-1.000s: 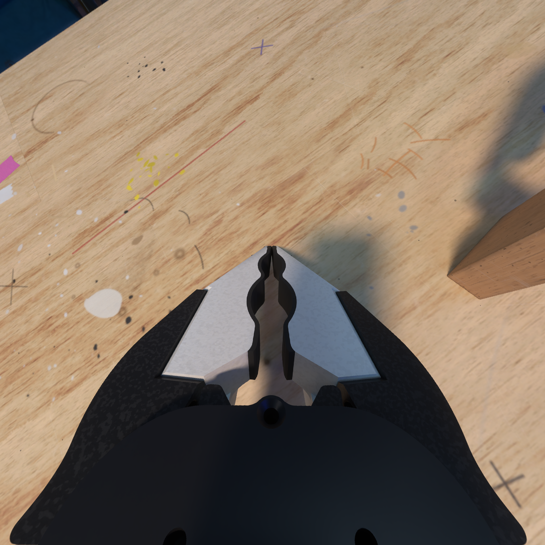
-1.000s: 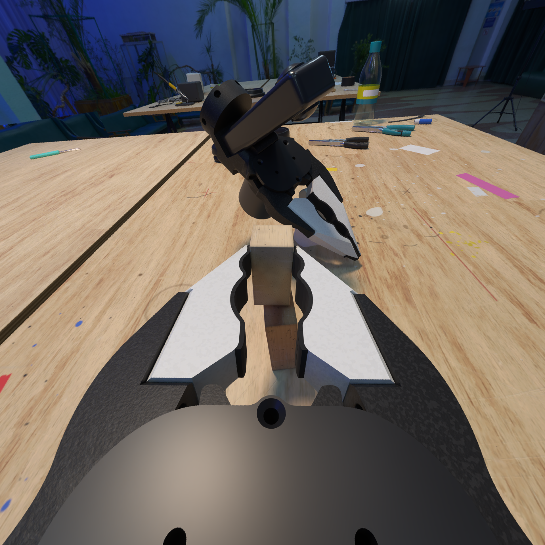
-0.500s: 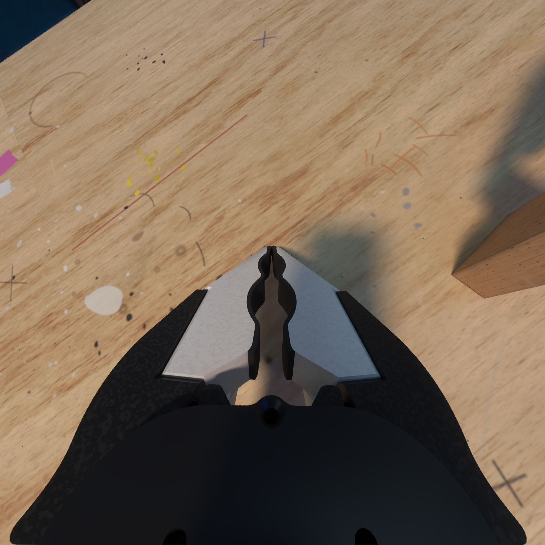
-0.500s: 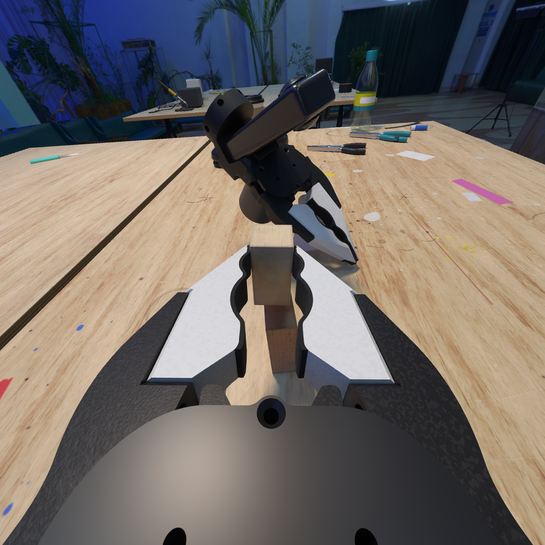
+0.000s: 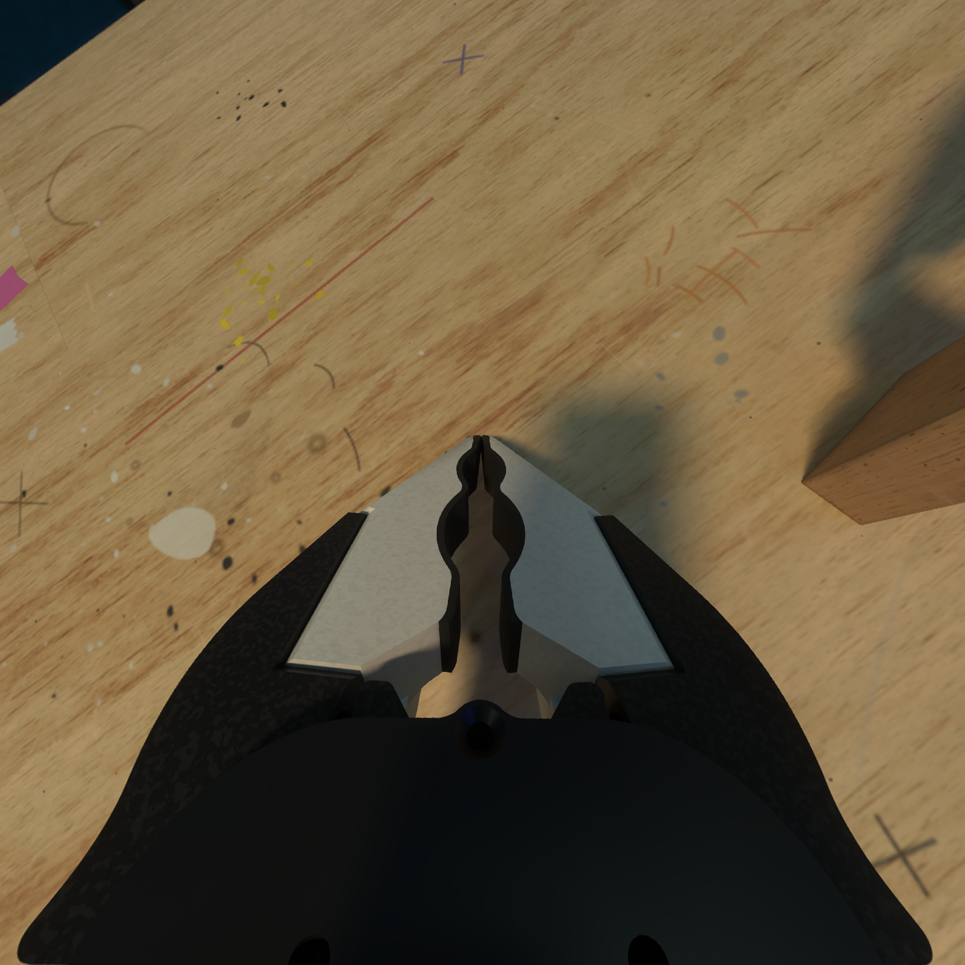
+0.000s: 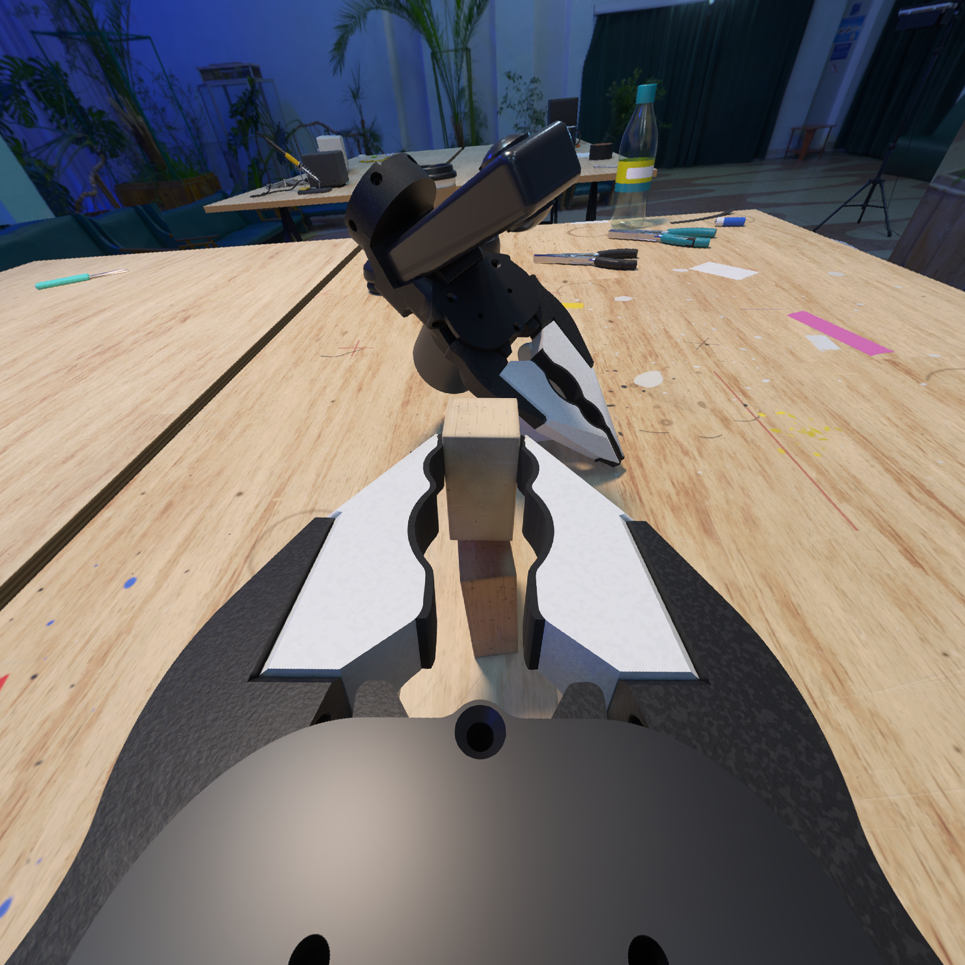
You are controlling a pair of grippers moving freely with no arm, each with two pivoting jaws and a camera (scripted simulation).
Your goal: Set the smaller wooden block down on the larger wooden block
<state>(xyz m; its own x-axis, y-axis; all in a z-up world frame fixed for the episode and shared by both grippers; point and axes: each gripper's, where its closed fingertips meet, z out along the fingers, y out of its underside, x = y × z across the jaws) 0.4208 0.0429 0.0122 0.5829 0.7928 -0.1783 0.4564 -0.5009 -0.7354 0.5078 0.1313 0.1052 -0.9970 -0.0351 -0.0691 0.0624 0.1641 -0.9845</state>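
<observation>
Right tongs (image 6: 480, 444) clamped on pale smaller wooden block (image 6: 481, 472), held above darker larger wooden block (image 6: 488, 600) on plywood worktop (image 6: 783, 574). Left tongs (image 5: 480, 441) together, empty, nearby. Risk: off-centre release, block topples off.

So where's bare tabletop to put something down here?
Bare wood lies left of the table seam, up to the teal tool. It is crowded around the right gripper, smaller wooden block, larger wooden block and left gripper.
</observation>
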